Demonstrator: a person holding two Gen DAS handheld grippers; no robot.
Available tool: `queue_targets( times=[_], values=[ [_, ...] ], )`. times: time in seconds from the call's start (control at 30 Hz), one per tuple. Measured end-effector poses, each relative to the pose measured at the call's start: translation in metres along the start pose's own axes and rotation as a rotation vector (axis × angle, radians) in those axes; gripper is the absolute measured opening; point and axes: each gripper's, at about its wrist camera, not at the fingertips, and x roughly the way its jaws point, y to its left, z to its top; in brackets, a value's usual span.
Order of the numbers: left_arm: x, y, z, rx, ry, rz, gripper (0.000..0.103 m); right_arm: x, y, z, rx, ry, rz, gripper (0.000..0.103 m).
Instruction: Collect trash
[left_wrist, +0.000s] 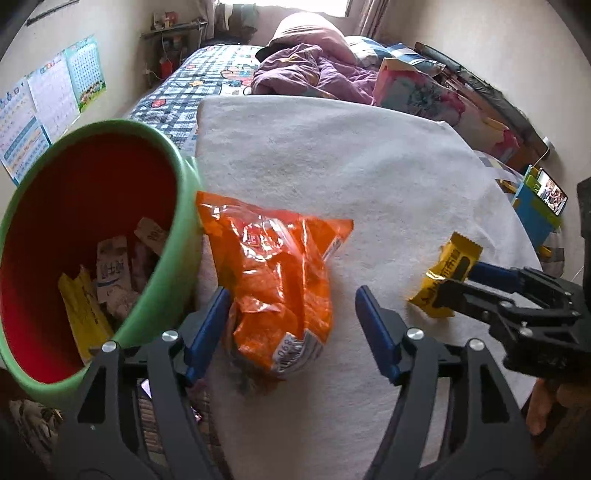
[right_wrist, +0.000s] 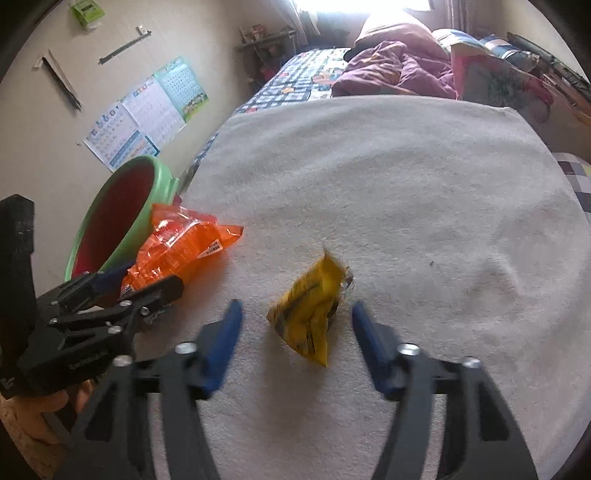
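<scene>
Bin already holds some trash; orange bag and yellow wrapper left, left gripper and right gripper apart around them

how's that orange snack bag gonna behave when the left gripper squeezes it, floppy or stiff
Probably floppy: the orange bag is creased, crumpled film, so it should buckle between the open left gripper fingers. Likely light for its size, as it lies mostly flat on the white towel. Its glossy surface may be slippery, so a grip on a thick fold seems safer.
</scene>
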Motion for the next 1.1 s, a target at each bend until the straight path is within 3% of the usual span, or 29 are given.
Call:
queue_targets(
  times=[0.1, 0.27, 0.33, 0.43, 0.57, 0.67, 0.77, 1.1],
  values=[
    [0.004, -0.006, -0.003, 0.008, 0.012, -0.011, 0.067, -0.003, -0.007, 0.001, 0.011, -0.011, -0.006, 0.067],
    [0.012, 0.0, -0.005, -0.067, 0.032, -0.033, 0.065, -0.002, -0.012, 0.0, 0.04, -0.007, 0.003, 0.067],
    [0.012, 0.002, -0.005, -0.082, 0.028, -0.031, 0.046, -0.002, -0.012, -0.001, 0.052, -0.007, 0.018, 0.063],
    [0.007, 0.003, -0.007, -0.089, 0.015, -0.03, 0.046, 0.0, -0.011, -0.002, 0.048, 0.0, 0.03, 0.058],
    [-0.007, -0.001, -0.006, -0.078, -0.03, -0.017, 0.045, 0.006, -0.008, -0.002, 0.043, 0.015, 0.036, 0.045],
    [-0.022, -0.002, -0.003, -0.06, -0.077, 0.0, 0.045, 0.01, -0.007, -0.003, 0.047, 0.028, 0.041, 0.021],
    [-0.038, -0.003, 0.0, -0.044, -0.122, 0.026, 0.045, 0.001, -0.005, -0.001, 0.037, -0.008, 0.041, 0.015],
    [-0.074, 0.012, 0.007, -0.05, -0.214, 0.062, 0.045, -0.03, 0.018, 0.013, 0.02, -0.112, 0.099, 0.015]
  ],
)
